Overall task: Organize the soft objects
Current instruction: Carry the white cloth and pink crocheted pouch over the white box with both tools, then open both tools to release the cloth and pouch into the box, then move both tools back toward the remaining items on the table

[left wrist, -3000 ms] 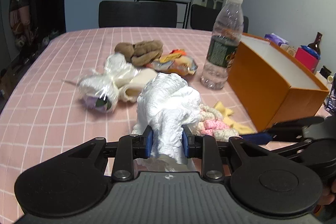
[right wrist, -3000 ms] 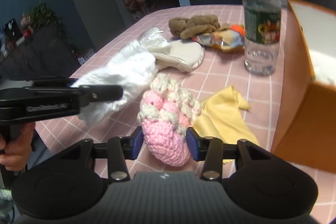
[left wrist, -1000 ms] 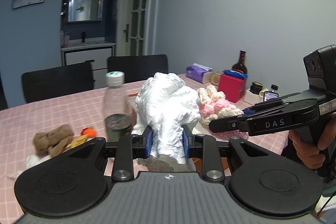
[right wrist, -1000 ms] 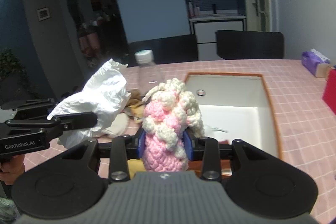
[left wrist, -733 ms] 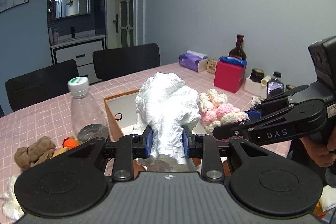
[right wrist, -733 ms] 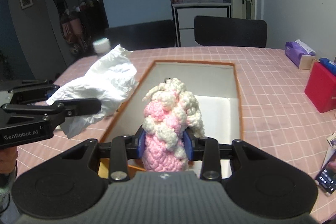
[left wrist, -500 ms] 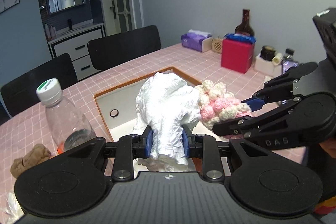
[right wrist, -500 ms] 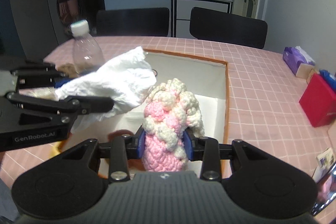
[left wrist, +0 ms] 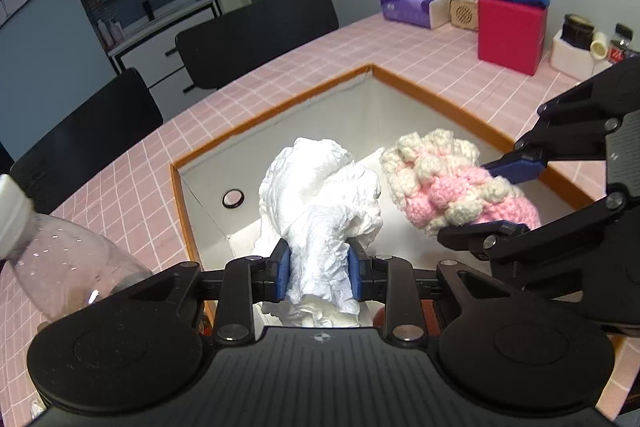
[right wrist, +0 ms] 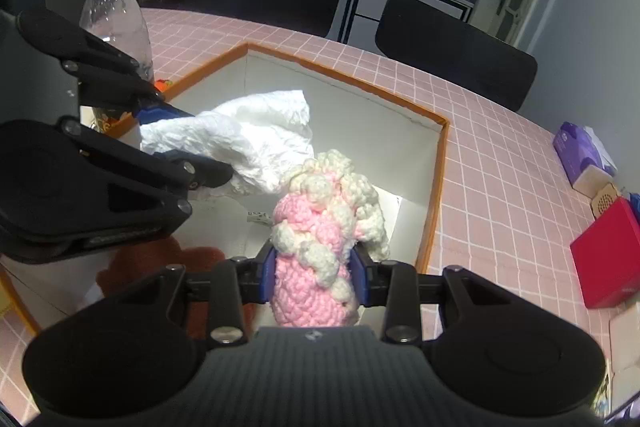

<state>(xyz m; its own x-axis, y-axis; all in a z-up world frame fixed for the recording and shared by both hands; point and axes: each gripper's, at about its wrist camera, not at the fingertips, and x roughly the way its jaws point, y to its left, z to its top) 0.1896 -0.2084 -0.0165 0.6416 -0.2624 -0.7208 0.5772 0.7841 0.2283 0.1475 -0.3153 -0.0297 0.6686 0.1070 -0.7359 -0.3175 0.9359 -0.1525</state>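
Above an open orange box (left wrist: 424, 95) on the pink surface (left wrist: 132, 163), the left gripper (left wrist: 320, 269) pinches crumpled white tissue (left wrist: 320, 203) and, just right, the right gripper (right wrist: 314, 277) pinches a pink-and-cream crochet piece (right wrist: 320, 227)

Water bottle (right wrist: 116, 11), red box (left wrist: 512, 33) (tissue pack (left wrist: 412, 5) behind), chairs (left wrist: 256, 31).
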